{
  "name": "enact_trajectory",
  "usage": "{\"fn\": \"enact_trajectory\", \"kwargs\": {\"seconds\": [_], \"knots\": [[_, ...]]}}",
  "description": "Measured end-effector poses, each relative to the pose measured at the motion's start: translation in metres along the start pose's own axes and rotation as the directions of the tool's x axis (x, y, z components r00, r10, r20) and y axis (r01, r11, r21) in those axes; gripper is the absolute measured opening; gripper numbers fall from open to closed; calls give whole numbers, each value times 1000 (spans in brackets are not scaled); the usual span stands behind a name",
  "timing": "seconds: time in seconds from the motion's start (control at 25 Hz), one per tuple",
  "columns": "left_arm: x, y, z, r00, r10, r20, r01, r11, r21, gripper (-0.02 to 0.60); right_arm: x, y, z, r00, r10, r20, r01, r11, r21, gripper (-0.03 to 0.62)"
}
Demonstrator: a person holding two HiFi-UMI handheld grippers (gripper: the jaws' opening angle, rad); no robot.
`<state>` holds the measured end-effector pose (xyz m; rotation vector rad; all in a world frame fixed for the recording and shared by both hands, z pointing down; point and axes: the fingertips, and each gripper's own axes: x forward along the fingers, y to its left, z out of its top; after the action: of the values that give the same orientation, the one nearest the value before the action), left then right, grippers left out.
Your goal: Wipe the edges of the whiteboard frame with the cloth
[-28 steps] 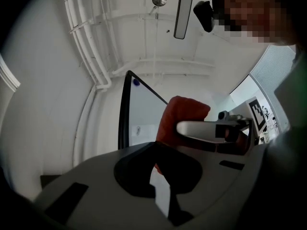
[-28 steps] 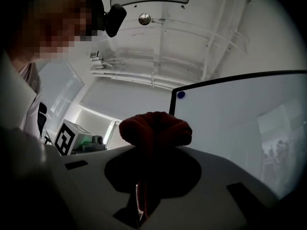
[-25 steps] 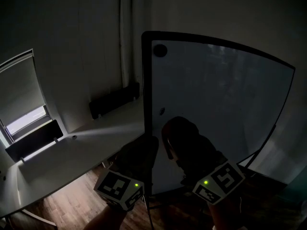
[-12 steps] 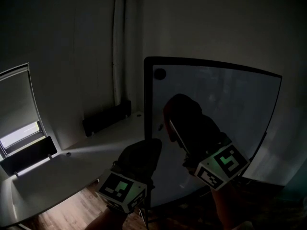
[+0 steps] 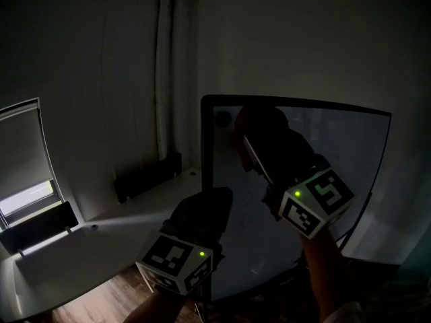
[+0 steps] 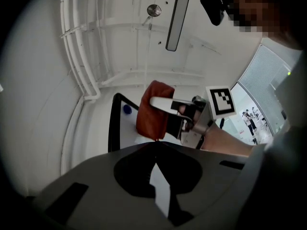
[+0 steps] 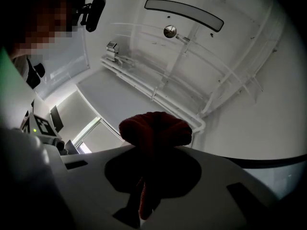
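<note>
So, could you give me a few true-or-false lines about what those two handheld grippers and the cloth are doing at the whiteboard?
1. The right gripper is clamped on a red cloth. True.
2. The cloth is down at the bottom edge of the whiteboard. False: it is up by the top edge, near the left corner.
3. The left gripper holds a second cloth. False: its jaws are together with nothing between them.
4. A blue dot sits on the board near its top left corner. True.

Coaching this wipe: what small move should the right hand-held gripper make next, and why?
Probably ease the cloth onto the whiteboard frame at its top-left corner and drag along the top edge; the right hand-held gripper holds it bunched near that corner.
</note>
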<state>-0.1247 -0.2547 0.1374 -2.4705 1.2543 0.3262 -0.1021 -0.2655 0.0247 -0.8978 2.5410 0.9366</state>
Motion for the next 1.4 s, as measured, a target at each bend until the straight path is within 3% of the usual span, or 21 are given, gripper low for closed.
{"fn": "enact_trajectory", "kwargs": {"seconds": [0.28, 0.64, 0.76, 0.92, 1.16, 1.4], "knots": [[24, 2, 48, 996, 5, 94, -9, 999, 45, 8, 9, -15, 14, 999, -8, 32, 9, 999, -42, 54], [31, -4, 40, 996, -6, 88, 2, 999, 45, 8, 30, -44, 54, 987, -53, 149, 79, 982, -174, 54], [30, -4, 34, 997, -7, 81, 4, 999, 40, 8, 47, -43, 44, 994, -52, 91, 74, 964, -255, 54], [29, -3, 30, 997, -19, 79, 16, 999, 41, 8, 54, -54, 16, 993, -121, -13, 108, 925, -364, 54], [32, -3, 17, 995, -66, 71, 65, 998, 16, 8, 46, -81, 3, 980, -191, -59, 154, 910, -386, 54], [32, -10, 6, 987, -148, 64, 149, 989, -7, 8, 28, -115, -5, 949, -291, -123, 232, 906, -353, 54]]}}
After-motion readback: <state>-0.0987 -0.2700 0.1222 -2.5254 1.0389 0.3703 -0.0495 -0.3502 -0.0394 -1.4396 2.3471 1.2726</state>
